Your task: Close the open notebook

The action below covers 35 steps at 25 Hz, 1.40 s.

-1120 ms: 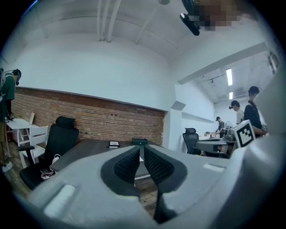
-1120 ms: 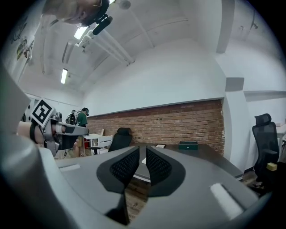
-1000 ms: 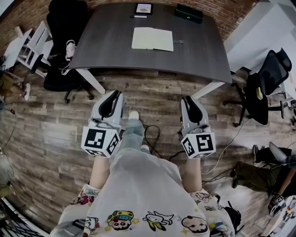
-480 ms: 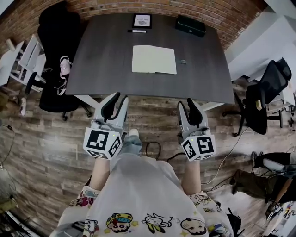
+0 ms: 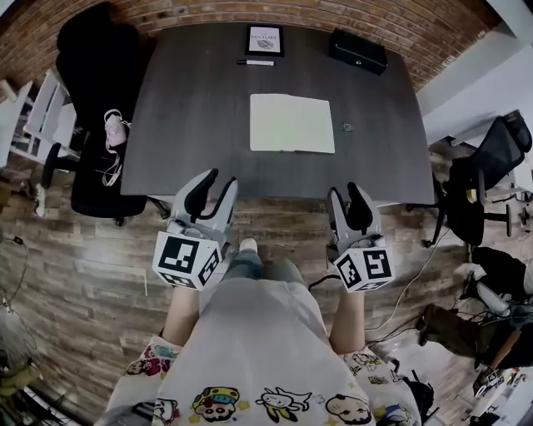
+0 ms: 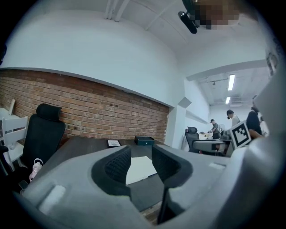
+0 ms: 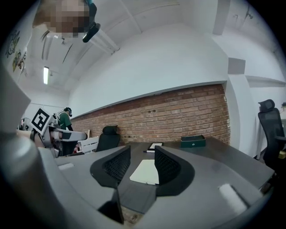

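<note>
Notebook lies open, pale pages flat on table; left hand-held gripper and right hand-held gripper jaws opening, empty.

We see a dark table on a wood floor, set against a brick wall. Near its far edge lies a framed card, with a pen just in front of it and a dark box off to the right. A black chair stands at the table's left, pink headphones by it. Another chair stands to the right.
</note>
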Available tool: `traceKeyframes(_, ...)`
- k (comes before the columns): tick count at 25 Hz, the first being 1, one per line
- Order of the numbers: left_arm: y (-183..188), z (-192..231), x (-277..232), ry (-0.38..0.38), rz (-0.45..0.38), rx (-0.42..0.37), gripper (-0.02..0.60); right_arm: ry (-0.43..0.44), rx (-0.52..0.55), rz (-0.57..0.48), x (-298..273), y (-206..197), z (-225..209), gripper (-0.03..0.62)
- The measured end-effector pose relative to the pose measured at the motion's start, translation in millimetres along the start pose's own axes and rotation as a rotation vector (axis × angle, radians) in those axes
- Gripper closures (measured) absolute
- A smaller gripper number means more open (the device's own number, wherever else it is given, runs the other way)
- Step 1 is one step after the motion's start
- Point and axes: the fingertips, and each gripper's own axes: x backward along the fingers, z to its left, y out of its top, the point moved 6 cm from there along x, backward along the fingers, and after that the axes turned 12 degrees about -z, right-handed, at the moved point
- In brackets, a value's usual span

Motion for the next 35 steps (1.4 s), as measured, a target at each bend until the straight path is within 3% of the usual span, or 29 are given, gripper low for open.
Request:
traceKeyframes(10, -23, 30, -42, 0.012, 0.074, 0.042, 0.439, -0.002, -0.052, 0.077, -46, -29, -18, 0.416)
traceKeyframes(23, -12, 62, -171, 0.01, 0.044, 0.022, 0.437, 0.062, -0.069, 0.065, -157, -21, -87, 0.418)
traceKeyframes(35, -12, 89, -225, 0.035, 0.049, 0.045, 0.425, 0.092, -0.1, 0.058, -210, -16, -114, 0.418)
